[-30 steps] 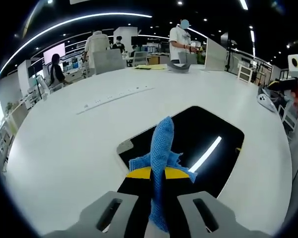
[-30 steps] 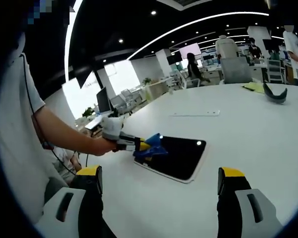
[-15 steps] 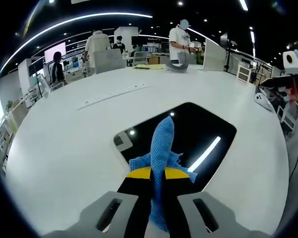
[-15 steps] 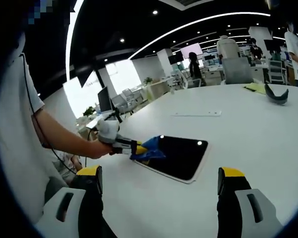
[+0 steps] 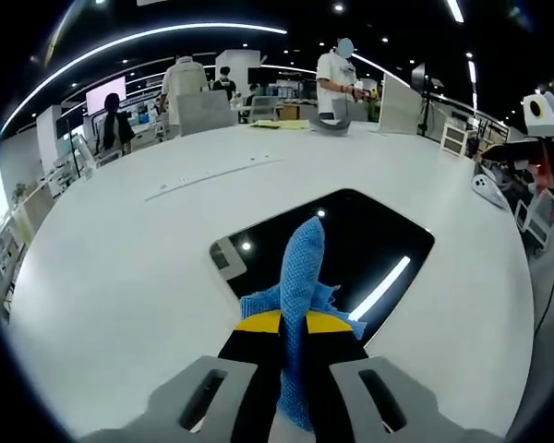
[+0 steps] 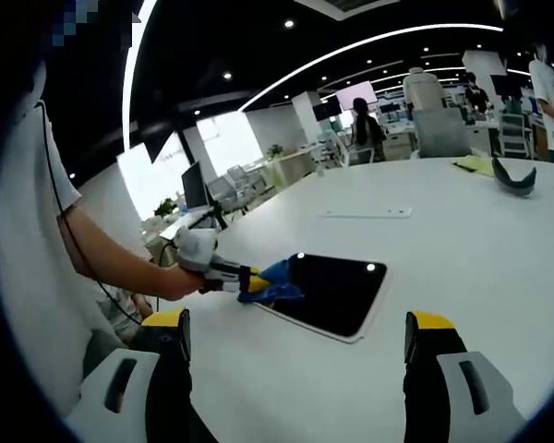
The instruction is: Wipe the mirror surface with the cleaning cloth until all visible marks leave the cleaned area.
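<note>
Left gripper (image 5: 293,318) clamps the blue cloth (image 5: 298,277) at the mirror (image 5: 351,249) near edge; right gripper (image 6: 295,337) hangs apart (idle); wiping looks unfinished.

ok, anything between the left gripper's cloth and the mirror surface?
Nothing visible. The left gripper holds the blue cloth right at the mirror's near edge, and the glass ahead is bare, carrying only ceiling-light reflections.
</note>
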A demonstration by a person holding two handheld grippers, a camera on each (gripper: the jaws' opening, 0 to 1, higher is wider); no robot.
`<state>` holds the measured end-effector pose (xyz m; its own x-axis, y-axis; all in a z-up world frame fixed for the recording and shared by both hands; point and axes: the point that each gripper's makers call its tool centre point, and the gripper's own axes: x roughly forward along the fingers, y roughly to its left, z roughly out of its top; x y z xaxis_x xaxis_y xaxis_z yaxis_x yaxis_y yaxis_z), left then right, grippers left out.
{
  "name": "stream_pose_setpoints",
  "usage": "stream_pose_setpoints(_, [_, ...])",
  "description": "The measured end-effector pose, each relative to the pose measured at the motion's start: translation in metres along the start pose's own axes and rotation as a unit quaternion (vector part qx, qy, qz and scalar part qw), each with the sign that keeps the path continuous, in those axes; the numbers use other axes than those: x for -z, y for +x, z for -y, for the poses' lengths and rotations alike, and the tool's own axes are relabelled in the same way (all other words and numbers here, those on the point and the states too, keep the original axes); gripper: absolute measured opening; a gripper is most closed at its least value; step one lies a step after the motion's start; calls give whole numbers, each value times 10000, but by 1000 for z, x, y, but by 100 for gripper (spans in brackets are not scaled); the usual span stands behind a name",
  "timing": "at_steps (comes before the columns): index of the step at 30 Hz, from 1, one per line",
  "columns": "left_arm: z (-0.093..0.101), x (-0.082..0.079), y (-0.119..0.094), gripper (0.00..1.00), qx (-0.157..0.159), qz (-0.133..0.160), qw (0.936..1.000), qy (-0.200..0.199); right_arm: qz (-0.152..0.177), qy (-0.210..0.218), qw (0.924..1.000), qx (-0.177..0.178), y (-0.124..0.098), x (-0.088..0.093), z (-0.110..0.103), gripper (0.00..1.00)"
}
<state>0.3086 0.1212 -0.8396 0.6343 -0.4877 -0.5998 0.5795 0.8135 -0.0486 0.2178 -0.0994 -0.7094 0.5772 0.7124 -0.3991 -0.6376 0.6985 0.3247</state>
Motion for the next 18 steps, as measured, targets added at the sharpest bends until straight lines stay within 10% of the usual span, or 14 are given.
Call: stream_pose_setpoints(18, [5, 5, -6, 4, 8, -11, 10000, -19, 13, 3, 10000, 16, -3, 2, -3, 96])
